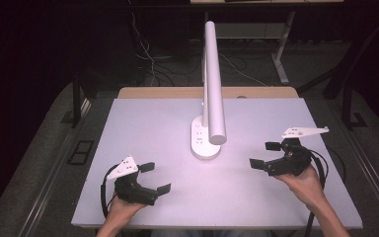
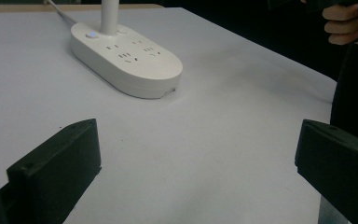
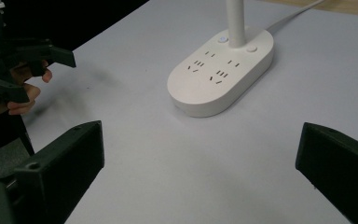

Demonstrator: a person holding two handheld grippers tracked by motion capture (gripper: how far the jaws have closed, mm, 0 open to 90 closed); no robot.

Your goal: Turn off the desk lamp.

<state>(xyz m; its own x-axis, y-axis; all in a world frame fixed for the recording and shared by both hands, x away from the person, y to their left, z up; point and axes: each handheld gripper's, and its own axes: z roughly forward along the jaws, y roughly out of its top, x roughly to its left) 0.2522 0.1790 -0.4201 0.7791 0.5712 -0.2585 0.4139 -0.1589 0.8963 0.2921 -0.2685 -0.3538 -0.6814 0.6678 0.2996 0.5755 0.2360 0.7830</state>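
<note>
A white desk lamp stands at the middle of the white table [image 1: 153, 123], its oval base [image 1: 205, 140] carrying power sockets and its long bar head [image 1: 214, 79] reaching forward over it. The base [image 2: 126, 58] lies ahead of my left gripper [image 1: 155, 177], which is open near the front left with nothing between its jaws. My right gripper [image 1: 265, 154] is open too, at the right of the base [image 3: 221, 70], held clear of it. In the right gripper view the left gripper [image 3: 14, 70] is visible at far left in a hand.
Cables [image 1: 148, 54] trail on the dark floor behind the table, beside a desk leg [image 1: 281, 59]. The lamp cord [image 3: 293, 16] runs off the table's far edge. Bare table surface lies around both grippers.
</note>
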